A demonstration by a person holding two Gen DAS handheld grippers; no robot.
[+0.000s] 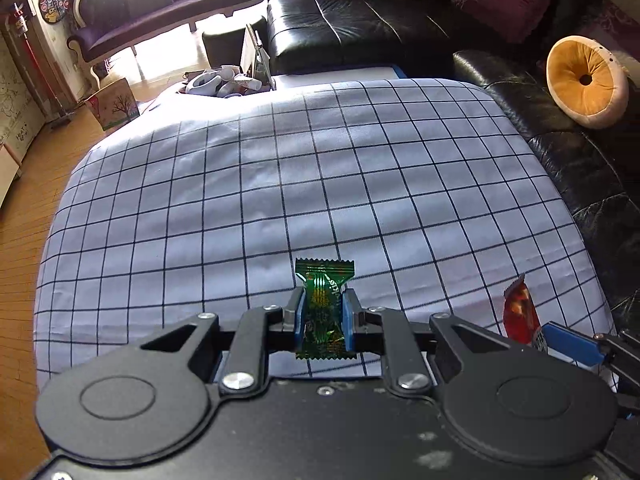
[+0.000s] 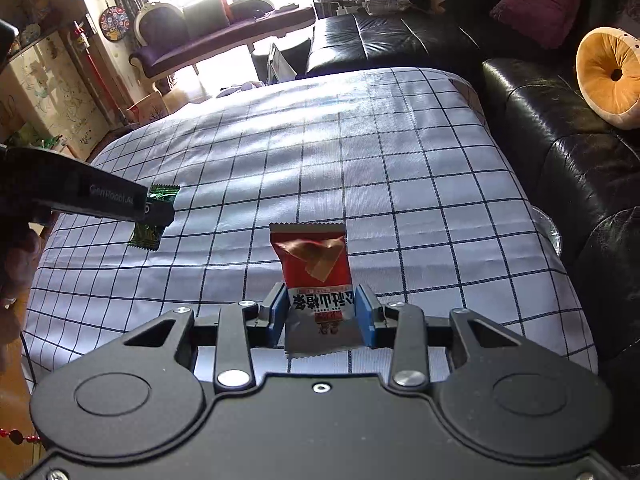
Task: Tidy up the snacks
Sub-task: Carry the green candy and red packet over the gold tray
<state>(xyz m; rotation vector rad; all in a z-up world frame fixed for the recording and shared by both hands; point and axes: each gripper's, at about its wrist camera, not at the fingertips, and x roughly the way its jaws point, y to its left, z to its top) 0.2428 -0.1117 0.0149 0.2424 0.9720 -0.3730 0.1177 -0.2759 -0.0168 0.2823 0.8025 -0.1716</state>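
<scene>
Fingers [image 2: 362, 312] grip Chinese-lettered red packet [image 2: 316, 264].

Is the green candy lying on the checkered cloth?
No, the left gripper pinches the green candy between its blue pads, lifted off the checkered cloth.

A desk [image 1: 280, 184] carries a pale cloth [image 2: 360, 168] with a dark grid of lines that drapes over its edges.

The left tool [image 1: 323, 312] and right tool [image 2: 325, 312] are black with blue pads, round caps and shiny silver screws. White letters mark the left tool's side.
</scene>
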